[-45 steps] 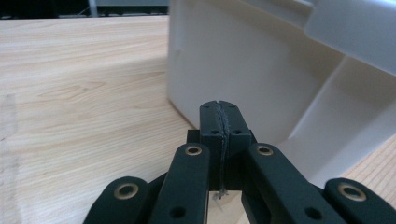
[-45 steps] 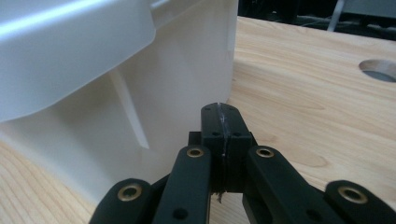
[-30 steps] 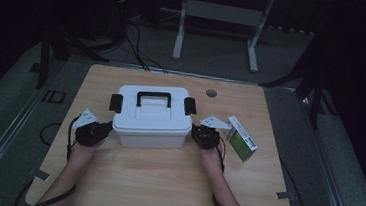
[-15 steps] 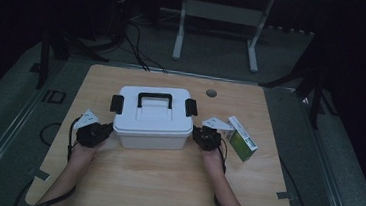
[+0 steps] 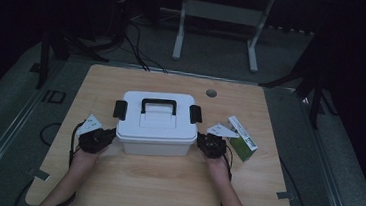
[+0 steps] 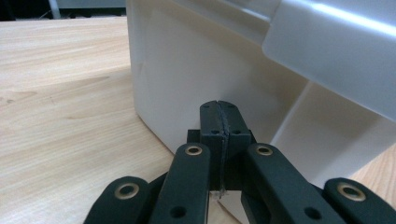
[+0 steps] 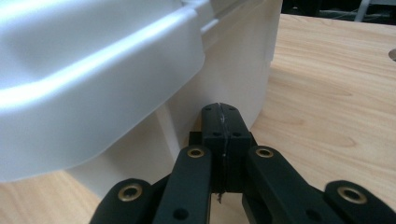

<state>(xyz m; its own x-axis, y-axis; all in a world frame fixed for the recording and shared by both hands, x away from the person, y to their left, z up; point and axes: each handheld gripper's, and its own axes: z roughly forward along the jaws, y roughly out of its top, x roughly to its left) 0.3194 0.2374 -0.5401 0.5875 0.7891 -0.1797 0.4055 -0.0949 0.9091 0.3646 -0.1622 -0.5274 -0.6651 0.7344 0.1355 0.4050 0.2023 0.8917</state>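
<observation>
White box [image 5: 155, 125], green carton [image 5: 243, 138] visible from above, both grippers' jaws together

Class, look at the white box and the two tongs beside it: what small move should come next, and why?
Probably press both tongs inward against the box's end walls to brace it. The left tongs and right tongs are shut, each pointing at a side of the white box, under its lid rim, with its black latches folded out.
</observation>
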